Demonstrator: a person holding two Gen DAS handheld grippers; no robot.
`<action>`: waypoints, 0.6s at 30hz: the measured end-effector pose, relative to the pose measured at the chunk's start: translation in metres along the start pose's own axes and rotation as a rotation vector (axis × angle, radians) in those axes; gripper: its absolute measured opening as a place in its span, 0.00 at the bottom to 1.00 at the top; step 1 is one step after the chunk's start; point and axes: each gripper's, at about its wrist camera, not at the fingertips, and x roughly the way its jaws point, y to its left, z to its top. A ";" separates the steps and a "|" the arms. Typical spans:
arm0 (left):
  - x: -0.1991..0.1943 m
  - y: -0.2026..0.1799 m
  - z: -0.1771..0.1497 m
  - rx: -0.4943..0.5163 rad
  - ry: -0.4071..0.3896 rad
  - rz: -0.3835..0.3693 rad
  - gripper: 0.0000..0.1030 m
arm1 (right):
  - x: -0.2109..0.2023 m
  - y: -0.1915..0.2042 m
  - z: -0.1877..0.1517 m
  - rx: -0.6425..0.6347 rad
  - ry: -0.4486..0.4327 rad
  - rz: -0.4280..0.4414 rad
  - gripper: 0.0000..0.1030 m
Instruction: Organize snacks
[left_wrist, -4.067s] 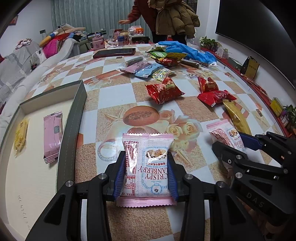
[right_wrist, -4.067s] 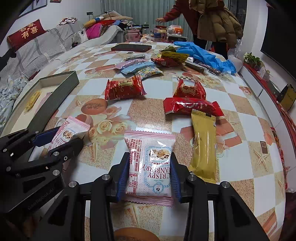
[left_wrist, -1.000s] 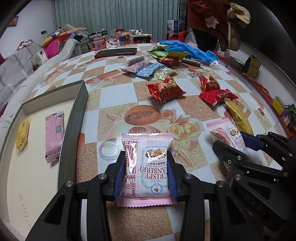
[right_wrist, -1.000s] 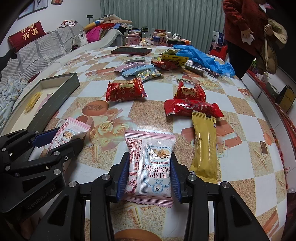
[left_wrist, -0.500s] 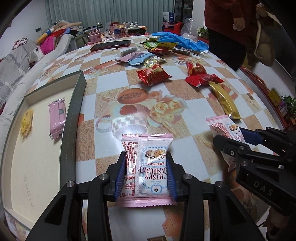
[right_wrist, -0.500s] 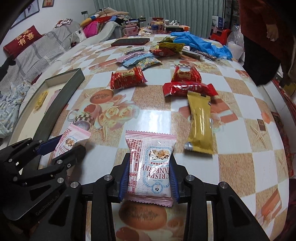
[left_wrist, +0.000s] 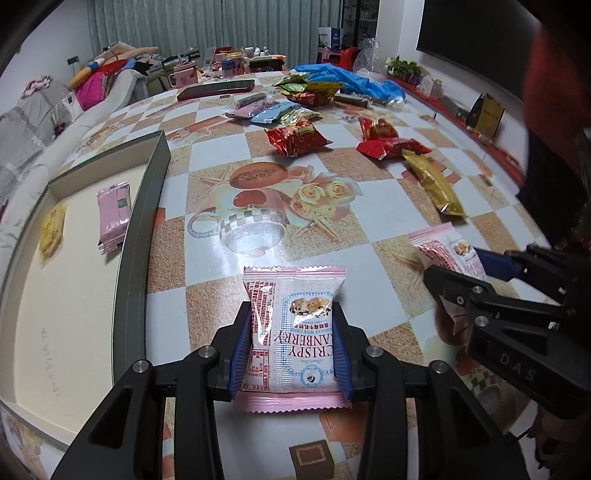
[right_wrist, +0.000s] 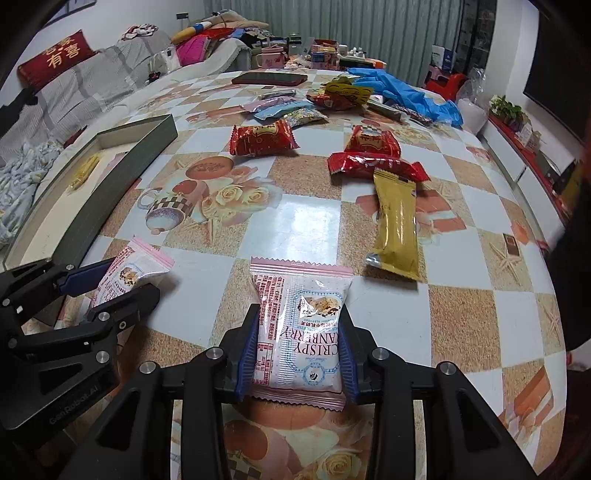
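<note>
My left gripper (left_wrist: 291, 325) is shut on a pink "Crispy Cranberry" snack packet (left_wrist: 293, 332) and holds it above the table. My right gripper (right_wrist: 298, 332) is shut on a second, identical pink packet (right_wrist: 301, 332), also lifted. Each gripper shows in the other's view: the right one (left_wrist: 465, 269) with its packet (left_wrist: 443, 251), the left one (right_wrist: 110, 280) with its packet (right_wrist: 129, 273). An open grey box (left_wrist: 147, 206) lies to the left and holds a pink bar (left_wrist: 113, 214) and a yellow snack (left_wrist: 51, 229).
Loose snacks lie on the patterned table: red packets (right_wrist: 262, 138) (right_wrist: 373, 164), a gold bar (right_wrist: 397, 225), and a pile with blue gloves (right_wrist: 402, 94) and a phone (right_wrist: 269, 78) at the far end. A sofa (right_wrist: 74, 85) stands to the left. A person (left_wrist: 554, 129) is at the right.
Both grippers have lifted and drawn back from the table with their packets. The person has walked round from the far end to the table's right side.
</note>
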 end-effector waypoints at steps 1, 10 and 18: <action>-0.003 0.003 -0.002 -0.018 -0.008 -0.009 0.41 | -0.005 -0.002 -0.003 0.018 -0.021 0.011 0.38; -0.011 -0.008 -0.017 0.003 0.002 0.026 0.41 | -0.028 -0.008 -0.019 0.080 -0.083 0.059 0.38; -0.011 -0.014 -0.022 0.023 -0.014 0.062 0.41 | -0.015 -0.006 -0.029 0.059 -0.061 0.035 0.38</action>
